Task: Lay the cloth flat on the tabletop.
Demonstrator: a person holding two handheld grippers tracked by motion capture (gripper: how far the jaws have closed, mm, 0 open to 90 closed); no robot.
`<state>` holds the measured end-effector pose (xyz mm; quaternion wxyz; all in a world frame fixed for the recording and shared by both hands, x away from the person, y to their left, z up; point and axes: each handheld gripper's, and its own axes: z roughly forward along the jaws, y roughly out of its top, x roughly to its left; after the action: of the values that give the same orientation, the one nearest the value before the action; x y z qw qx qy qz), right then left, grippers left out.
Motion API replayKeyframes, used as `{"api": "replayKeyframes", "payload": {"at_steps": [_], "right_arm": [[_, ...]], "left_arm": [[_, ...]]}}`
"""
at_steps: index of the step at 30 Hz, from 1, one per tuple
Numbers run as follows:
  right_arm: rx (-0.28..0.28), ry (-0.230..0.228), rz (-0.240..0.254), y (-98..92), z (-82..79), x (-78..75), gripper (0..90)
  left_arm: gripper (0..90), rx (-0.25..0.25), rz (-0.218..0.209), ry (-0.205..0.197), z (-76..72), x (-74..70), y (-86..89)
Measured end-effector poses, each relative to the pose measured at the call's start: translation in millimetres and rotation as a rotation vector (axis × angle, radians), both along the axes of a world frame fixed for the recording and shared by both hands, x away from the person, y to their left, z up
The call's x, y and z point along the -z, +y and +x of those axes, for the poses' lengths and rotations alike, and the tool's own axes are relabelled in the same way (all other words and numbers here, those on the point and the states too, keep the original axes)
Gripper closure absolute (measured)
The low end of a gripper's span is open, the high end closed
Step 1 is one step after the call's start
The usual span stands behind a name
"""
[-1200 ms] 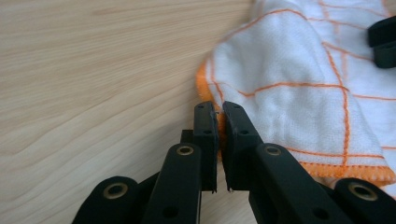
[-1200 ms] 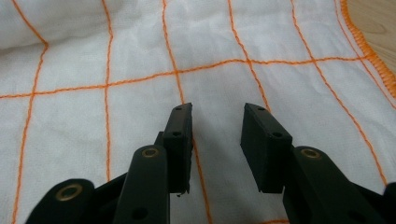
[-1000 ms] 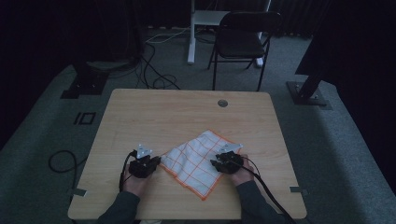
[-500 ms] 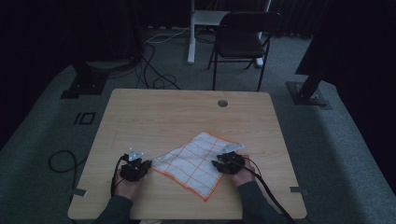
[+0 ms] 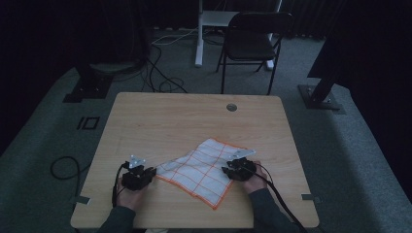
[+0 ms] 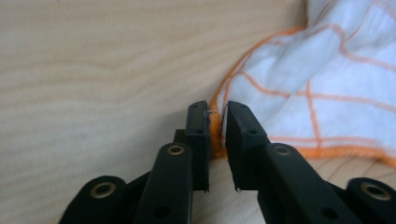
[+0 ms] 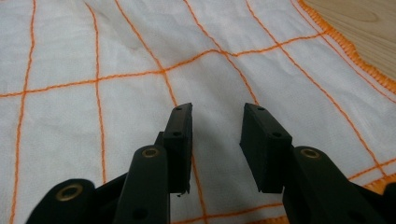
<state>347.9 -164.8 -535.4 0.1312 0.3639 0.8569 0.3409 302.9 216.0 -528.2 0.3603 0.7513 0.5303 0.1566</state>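
Left gripper (image 6: 217, 123): jaws nearly pressed together, pinching the orange hem at the corner of the cloth (image 6: 327, 84). From that pinch the cloth spreads ahead and to the right of the jaws, puckered a little at the grip; bare table (image 6: 93, 60) ahead and to their left.

Right gripper (image 7: 215, 140): jaws spread, nothing between them. It sits low over the cloth (image 7: 140, 51), white panel and orange grid lines straight ahead and below; hemmed edge and wood off to its far right.

High view: left gripper (image 5: 140, 175) at the cloth's near-left corner, right gripper (image 5: 238, 169) on the cloth's right side, cloth (image 5: 201, 167) lying between the two and running away from both toward the table (image 5: 194, 116) middle.

Change over the last second: the left gripper has drawn outward and toward the person, taking its corner along, so the cloth now reaches further left and lies flatter and more stretched. Right gripper has barely moved.

My read: this is a spread-and-flatten or pre-fold step. Left corner is secured; right side isn't gripped yet. Next probably means closing the right jaws on an edge or corner, else the left pull just drags the whole cloth.
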Motion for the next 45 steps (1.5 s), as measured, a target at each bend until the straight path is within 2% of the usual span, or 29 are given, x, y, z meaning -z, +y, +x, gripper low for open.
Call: {"api": "replayKeyframes", "payload": {"at_steps": [3,9,16,21,29,34,39,45], "right_arm": [[0.001,0.000,0.000,0.1,-0.1,0.1,63.7],[0.002,0.000,0.001,0.2,-0.2,0.2,63.5],[0.003,0.000,0.004,0.2,-0.2,0.3,63.2],[0.006,0.000,0.008,0.1,-0.5,0.6,63.2],[0.008,-0.001,0.015,-0.7,-0.5,1.1,63.1],[0.009,-0.001,0.019,-0.9,-0.6,1.3,63.1],[0.009,-0.001,0.022,-1.2,-0.6,1.5,63.1],[0.012,0.001,0.028,-1.6,-0.6,1.7,63.1]], "left_arm": [[76.1,0.011,-0.008,-0.025,5.8,-7.6,-3.7],[72.3,0.025,0.004,-0.062,20.6,-19.3,-13.7],[69.3,0.039,-0.004,-0.082,37.5,-28.0,-23.0],[67.6,0.090,-0.028,-0.092,51.8,-31.5,-36.8],[63.0,0.157,-0.073,-0.075,72.6,-26.8,-57.5],[61.9,0.181,-0.085,-0.059,86.2,-23.9,-71.9],[61.3,0.202,-0.074,-0.027,99.6,-19.2,-87.5],[59.9,0.229,-0.068,0.005,108.4,-14.3,-104.1]]}}
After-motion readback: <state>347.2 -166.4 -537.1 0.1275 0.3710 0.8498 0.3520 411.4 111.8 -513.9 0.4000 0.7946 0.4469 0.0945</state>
